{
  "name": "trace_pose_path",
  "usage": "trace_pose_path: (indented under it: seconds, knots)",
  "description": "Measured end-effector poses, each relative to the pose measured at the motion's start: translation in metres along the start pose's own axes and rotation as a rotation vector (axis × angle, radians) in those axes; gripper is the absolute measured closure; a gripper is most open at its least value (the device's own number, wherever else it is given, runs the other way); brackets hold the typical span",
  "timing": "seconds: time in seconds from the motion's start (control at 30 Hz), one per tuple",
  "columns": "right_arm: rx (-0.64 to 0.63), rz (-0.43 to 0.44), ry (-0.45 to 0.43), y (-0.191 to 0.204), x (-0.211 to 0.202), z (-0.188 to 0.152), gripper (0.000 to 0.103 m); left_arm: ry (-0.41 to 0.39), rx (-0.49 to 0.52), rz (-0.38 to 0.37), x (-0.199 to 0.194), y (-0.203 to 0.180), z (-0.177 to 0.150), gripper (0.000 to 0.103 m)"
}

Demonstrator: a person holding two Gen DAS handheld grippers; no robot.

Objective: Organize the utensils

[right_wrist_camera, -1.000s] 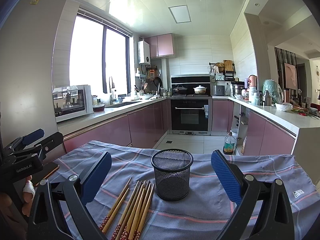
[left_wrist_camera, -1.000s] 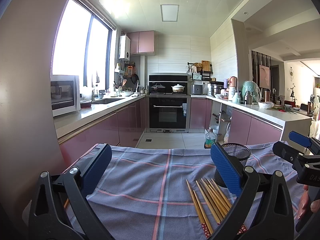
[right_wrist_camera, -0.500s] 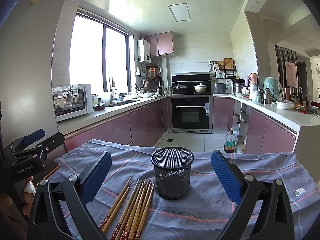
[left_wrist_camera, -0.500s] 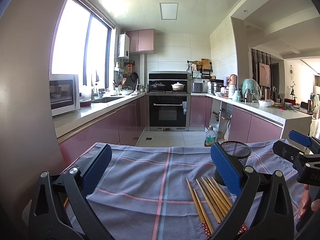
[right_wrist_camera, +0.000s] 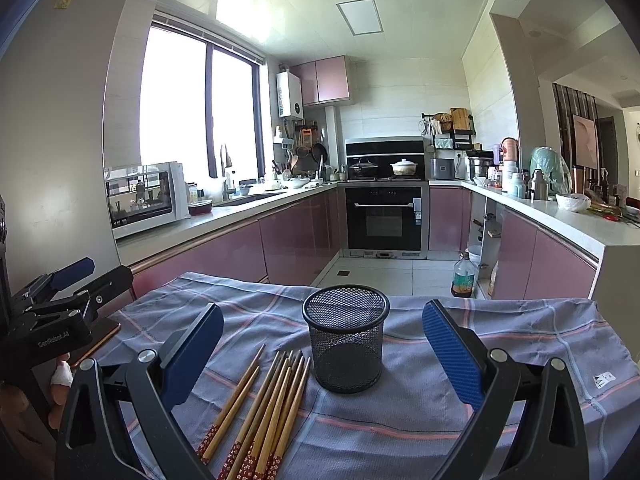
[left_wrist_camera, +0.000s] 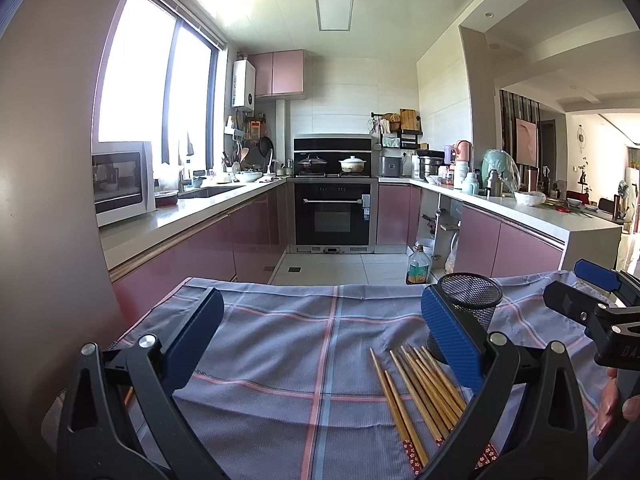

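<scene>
Several wooden chopsticks [right_wrist_camera: 264,404] with red patterned ends lie side by side on a blue checked cloth [right_wrist_camera: 460,424]. Just right of them stands an empty black mesh cup [right_wrist_camera: 346,338], upright. My right gripper [right_wrist_camera: 320,348] is open, hovering near the table's front edge with the cup and chopsticks ahead between its blue pads. In the left wrist view the chopsticks [left_wrist_camera: 420,396] and the mesh cup [left_wrist_camera: 470,302] sit at the right, partly behind the right pad. My left gripper [left_wrist_camera: 320,340] is open over bare cloth [left_wrist_camera: 280,344]. Each gripper shows at the other view's edge.
A phone-like flat object [right_wrist_camera: 102,338] lies at the cloth's left edge under the left gripper. A hand [right_wrist_camera: 24,404] holds that gripper. Beyond the table are the kitchen floor, an oil bottle [right_wrist_camera: 464,278], pink cabinets and an oven [right_wrist_camera: 384,218].
Both views have tilted slightly, so the table sits a little lower in frame. Chopsticks and cup have not moved; both grippers stay open.
</scene>
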State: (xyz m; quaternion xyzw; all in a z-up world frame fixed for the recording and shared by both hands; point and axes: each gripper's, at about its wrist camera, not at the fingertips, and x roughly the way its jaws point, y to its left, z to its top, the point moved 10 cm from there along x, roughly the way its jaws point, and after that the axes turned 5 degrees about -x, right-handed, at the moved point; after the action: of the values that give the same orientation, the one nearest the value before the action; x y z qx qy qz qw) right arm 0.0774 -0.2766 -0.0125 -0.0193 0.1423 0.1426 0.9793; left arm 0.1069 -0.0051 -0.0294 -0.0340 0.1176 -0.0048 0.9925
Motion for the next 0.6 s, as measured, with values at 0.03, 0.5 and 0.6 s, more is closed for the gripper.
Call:
trace_pose_path:
  seconds: [0.03, 0.5, 0.6]
  knots:
    - [-0.001, 0.015, 0.021, 0.001, 0.003, -0.004, 0.007, 0.010, 0.003, -0.003, 0.002, -0.001, -0.002, 0.006]
    - [-0.031, 0.156, 0.398, 0.028, 0.056, -0.084, 0.039, 0.368, 0.056, -0.086, 0.065, -0.014, -0.088, 0.015]
    - [-0.031, 0.178, 0.462, 0.031, 0.064, -0.096, 0.053, 0.418, 0.070, -0.119, 0.074, -0.022, -0.107, 0.021]
